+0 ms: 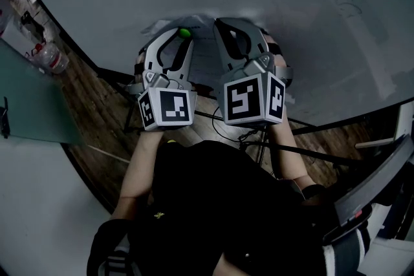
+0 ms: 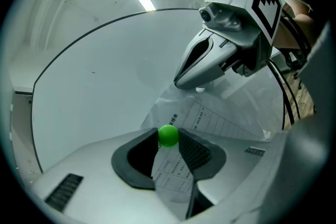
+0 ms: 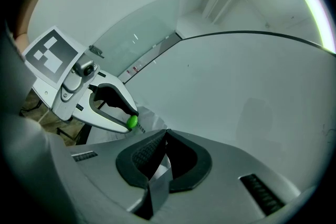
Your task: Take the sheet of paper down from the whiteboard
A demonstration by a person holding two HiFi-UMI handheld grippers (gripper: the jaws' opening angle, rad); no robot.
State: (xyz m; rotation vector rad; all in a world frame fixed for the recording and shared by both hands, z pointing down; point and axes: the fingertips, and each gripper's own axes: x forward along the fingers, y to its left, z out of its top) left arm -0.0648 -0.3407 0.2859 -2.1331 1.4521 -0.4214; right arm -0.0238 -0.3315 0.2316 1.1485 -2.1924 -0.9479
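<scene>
Left gripper (image 2: 168, 139) clamps the green magnet (image 2: 168, 135) pinning the sheet (image 2: 210, 120) to the whiteboard (image 2: 105, 76); right gripper (image 3: 165, 134) pinches the sheet against falling.

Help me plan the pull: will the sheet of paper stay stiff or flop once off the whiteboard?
Probably floppy and light: the sheet of paper bends where the right tool pinches it. Likely to tear if yanked, since the green ball in the left tool seems to pin it to the whiteboard.
</scene>
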